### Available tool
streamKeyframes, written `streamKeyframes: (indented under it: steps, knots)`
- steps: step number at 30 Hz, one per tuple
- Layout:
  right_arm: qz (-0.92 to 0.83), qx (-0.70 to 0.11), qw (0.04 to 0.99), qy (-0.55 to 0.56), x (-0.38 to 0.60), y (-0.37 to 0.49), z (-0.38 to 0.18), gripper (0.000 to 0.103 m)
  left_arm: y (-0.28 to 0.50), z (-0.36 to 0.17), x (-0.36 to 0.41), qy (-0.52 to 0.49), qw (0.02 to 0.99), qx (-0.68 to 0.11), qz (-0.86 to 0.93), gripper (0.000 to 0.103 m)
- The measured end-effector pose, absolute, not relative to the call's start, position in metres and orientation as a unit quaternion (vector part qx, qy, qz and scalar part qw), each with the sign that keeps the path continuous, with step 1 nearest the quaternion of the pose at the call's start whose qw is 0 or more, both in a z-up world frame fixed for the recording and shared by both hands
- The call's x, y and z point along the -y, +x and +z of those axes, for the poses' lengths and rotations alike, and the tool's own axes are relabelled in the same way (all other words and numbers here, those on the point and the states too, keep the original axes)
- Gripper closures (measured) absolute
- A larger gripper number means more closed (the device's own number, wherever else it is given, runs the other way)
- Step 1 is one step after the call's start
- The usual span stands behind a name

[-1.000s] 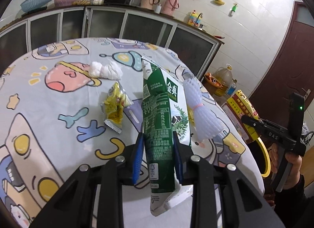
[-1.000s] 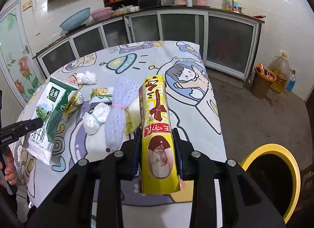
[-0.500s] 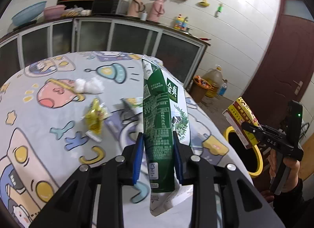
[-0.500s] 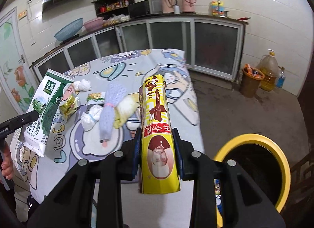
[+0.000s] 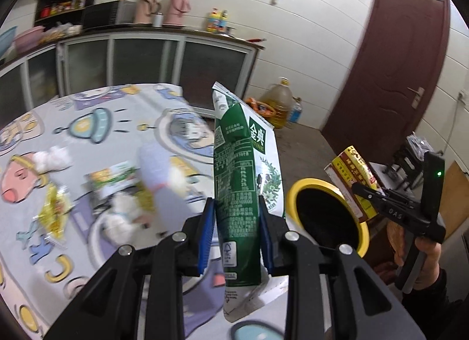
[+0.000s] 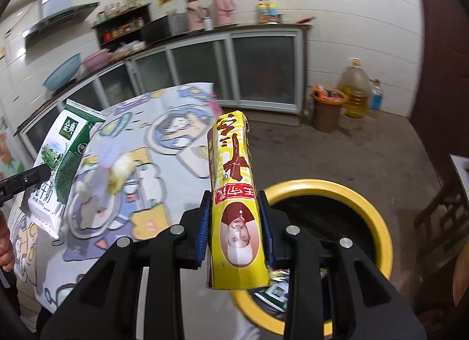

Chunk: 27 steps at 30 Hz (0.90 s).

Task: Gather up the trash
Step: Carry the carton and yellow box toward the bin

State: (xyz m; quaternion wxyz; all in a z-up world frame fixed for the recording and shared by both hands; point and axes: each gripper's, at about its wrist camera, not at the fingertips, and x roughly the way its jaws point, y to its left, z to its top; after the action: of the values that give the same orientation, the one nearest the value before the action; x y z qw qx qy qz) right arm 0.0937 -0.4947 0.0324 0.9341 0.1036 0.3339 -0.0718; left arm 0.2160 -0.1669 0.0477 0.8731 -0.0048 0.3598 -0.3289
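Observation:
My left gripper (image 5: 234, 234) is shut on a green and white milk carton (image 5: 243, 170), held upright above the table's edge. My right gripper (image 6: 236, 223) is shut on a yellow and red box (image 6: 234, 182), held over the near rim of a yellow-rimmed trash bin (image 6: 378, 211). The bin (image 5: 302, 187) also shows in the left wrist view, right of the carton, with the right gripper and its box (image 5: 351, 173) beside it. The carton (image 6: 61, 158) shows at the left of the right wrist view. Wrappers lie inside the bin (image 6: 275, 290).
The table with a cartoon cloth (image 5: 96, 123) holds a yellow wrapper (image 5: 55, 211), white tissue (image 5: 52, 158), a foam net sleeve (image 5: 164, 176) and a flat packet (image 5: 114, 179). An orange bucket (image 6: 325, 105) and oil jug (image 6: 356, 88) stand by the cabinets. A brown door (image 5: 395, 61) is right.
Both grippers have swung right, away from the table and toward the yellow bin, each still holding its item. The right gripper's box is now over the bin's rim.

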Motion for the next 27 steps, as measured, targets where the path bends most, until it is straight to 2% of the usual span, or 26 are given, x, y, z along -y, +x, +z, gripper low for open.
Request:
streamKeyframes:
  steps: [15,27]
  knots:
    - [-0.163,-0.36,0.908,0.138,0.568,0.06,-0.014,0.073,0.226,0.016,0.309,0.037,0.819,-0.391,-0.418,0.077]
    - [-0.172,-0.384,0.893,0.16,0.585,0.058,-0.049,0.071,0.221,-0.015,0.386,0.065,0.794,-0.413,-0.441,0.077]
